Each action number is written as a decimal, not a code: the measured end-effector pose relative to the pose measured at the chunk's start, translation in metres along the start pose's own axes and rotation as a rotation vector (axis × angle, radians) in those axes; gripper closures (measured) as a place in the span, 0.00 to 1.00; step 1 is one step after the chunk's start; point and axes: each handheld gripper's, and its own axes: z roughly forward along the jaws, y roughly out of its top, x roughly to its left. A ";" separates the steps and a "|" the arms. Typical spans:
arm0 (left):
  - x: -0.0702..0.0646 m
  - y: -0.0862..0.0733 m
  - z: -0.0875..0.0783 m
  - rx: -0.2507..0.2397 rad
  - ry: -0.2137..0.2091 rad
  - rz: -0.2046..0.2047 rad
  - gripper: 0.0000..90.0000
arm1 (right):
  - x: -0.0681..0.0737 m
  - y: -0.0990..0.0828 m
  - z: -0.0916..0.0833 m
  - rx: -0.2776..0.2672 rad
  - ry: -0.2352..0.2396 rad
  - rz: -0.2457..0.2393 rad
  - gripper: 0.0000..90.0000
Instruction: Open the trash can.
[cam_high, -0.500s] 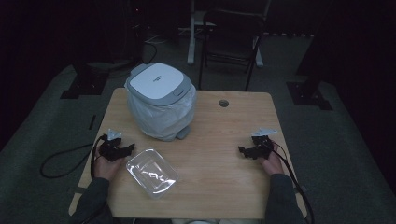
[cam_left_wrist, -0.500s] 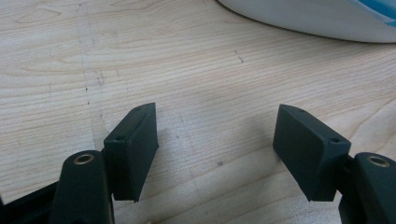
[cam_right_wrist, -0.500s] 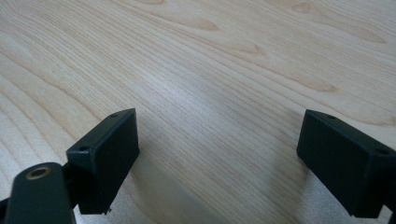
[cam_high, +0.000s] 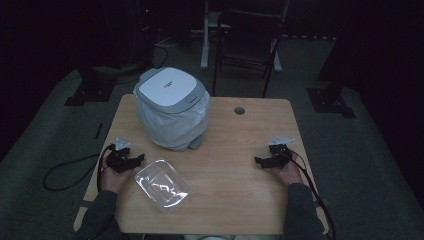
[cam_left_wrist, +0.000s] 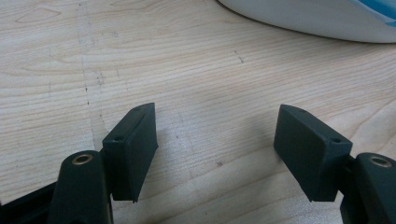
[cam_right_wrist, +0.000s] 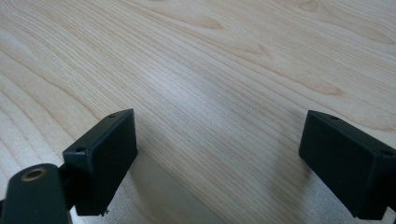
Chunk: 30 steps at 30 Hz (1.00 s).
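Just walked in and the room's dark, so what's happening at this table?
A person sits at a wooden table with a gripper in each hand. The left gripper and right gripper both rest open, holding nothing. A clear plastic tray lies beside the left one, and a rice cooker wrapped in plastic stands behind it, untouched.

Wooden table (cam_high: 235, 150); wrapped appliance (cam_high: 170, 107); clear plastic tray (cam_high: 162, 185); chair (cam_high: 250, 40).

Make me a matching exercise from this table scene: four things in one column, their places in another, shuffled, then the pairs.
Things:
1. rice cooker
2. clear plastic tray
3. left gripper
4. right gripper

Places:
A. near the table's right edge
B. far left part of the table
C. near the left edge
D. front left, just right of the left gripper

Pairs: 1-B, 2-D, 3-C, 4-A
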 end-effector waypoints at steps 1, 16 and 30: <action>0.000 0.000 0.000 0.000 0.000 0.000 0.35 | 0.000 0.001 0.000 0.007 -0.001 0.002 0.12; 0.000 0.000 0.000 0.000 0.001 -0.002 0.35 | 0.003 0.011 0.002 0.077 -0.001 -0.003 0.12; 0.000 0.000 0.000 0.000 0.001 -0.002 0.35 | 0.013 0.027 0.000 0.087 -0.004 -0.002 0.24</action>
